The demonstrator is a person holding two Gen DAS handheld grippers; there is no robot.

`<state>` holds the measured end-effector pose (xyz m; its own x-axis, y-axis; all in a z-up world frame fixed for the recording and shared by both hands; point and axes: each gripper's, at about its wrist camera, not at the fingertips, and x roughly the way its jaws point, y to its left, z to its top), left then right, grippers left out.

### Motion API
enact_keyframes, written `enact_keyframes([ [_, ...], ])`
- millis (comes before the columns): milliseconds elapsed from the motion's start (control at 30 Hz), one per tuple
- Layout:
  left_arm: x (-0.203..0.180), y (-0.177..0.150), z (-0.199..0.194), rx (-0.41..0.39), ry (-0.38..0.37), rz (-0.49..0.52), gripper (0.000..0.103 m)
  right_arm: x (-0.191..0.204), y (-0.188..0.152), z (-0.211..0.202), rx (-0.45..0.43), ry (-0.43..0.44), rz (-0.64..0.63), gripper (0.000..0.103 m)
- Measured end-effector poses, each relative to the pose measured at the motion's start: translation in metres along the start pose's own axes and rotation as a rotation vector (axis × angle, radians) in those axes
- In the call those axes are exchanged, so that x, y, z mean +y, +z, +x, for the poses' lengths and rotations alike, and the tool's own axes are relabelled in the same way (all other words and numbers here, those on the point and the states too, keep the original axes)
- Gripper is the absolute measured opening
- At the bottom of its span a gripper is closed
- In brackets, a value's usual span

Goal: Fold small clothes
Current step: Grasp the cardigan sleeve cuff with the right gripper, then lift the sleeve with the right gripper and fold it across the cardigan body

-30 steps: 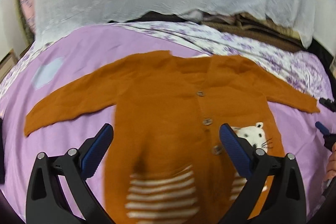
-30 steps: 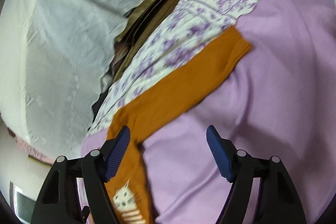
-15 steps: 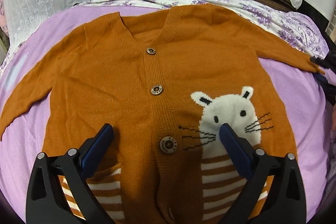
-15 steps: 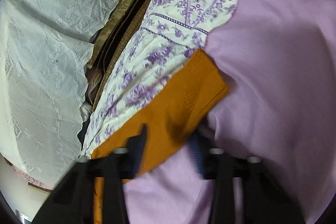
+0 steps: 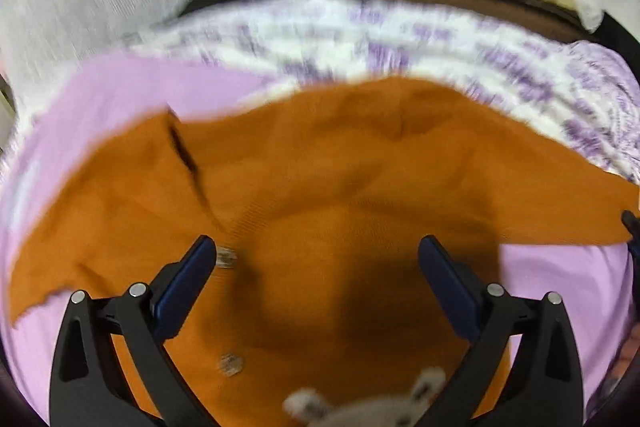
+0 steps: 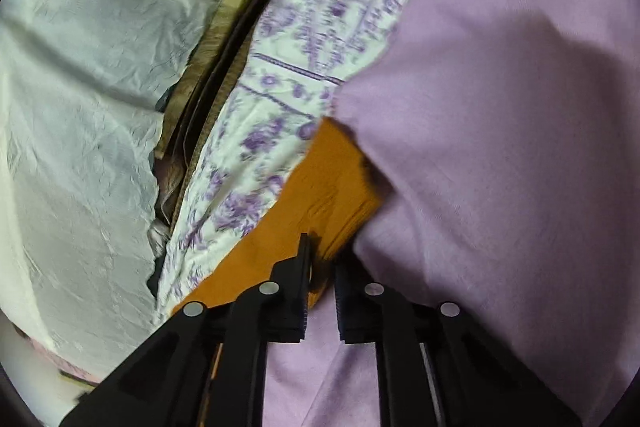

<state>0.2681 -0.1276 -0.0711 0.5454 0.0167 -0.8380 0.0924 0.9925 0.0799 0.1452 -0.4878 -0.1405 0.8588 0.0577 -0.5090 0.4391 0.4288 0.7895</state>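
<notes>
While spread: orange cardigan [image 5: 340, 195] fills mid-frame on purple sheet [image 6: 500, 107]
Feel: soft, light knit — limp
Hold: cuffs, shoulders
Right gripper [image 6: 320, 259]: clenched on sleeve cuff [image 6: 336, 183]
Left gripper [image 5: 316, 267]: released — above the chest

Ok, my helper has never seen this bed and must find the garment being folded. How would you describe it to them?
Start at the purple sheet covering the bed, below the white cloth with purple flowers. Spread flat on it is the orange knitted cardigan, sleeves out to both sides, one sleeve end by the right gripper. It is the only orange item, with buttons down the front and a white animal face.
</notes>
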Motion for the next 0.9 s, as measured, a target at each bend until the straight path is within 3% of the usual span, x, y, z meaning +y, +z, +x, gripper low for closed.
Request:
enact_keyframes([
  [33,-0.001,0.0,0.012,0.029,-0.013,-0.005,0.099,0.003,0.0,0.001,-0.014,-0.011,-0.022,0.01],
  [200,-0.008,-0.006,0.018,-0.047,0.001,0.014,0.099,0.014,0.0,-0.008,-0.093,0.007,-0.084,0.006],
  [333,0.004,-0.013,0.005,-0.063,-0.077,-0.014,0.099,0.039,-0.006,-0.021,-0.154,0.029,-0.204,0.006],
  [633,0.041,-0.025,-0.031,-0.114,-0.161,-0.099,0.098,0.082,-0.023,-0.048,-0.163,0.103,-0.342,0.006],
  [767,0.06,-0.028,-0.043,-0.125,-0.134,-0.097,0.099,0.101,-0.035,-0.054,-0.17,0.098,-0.412,0.006],
  [900,0.104,-0.033,-0.058,-0.168,-0.072,-0.127,0.099,0.114,-0.044,-0.055,-0.157,0.093,-0.452,0.006],
])
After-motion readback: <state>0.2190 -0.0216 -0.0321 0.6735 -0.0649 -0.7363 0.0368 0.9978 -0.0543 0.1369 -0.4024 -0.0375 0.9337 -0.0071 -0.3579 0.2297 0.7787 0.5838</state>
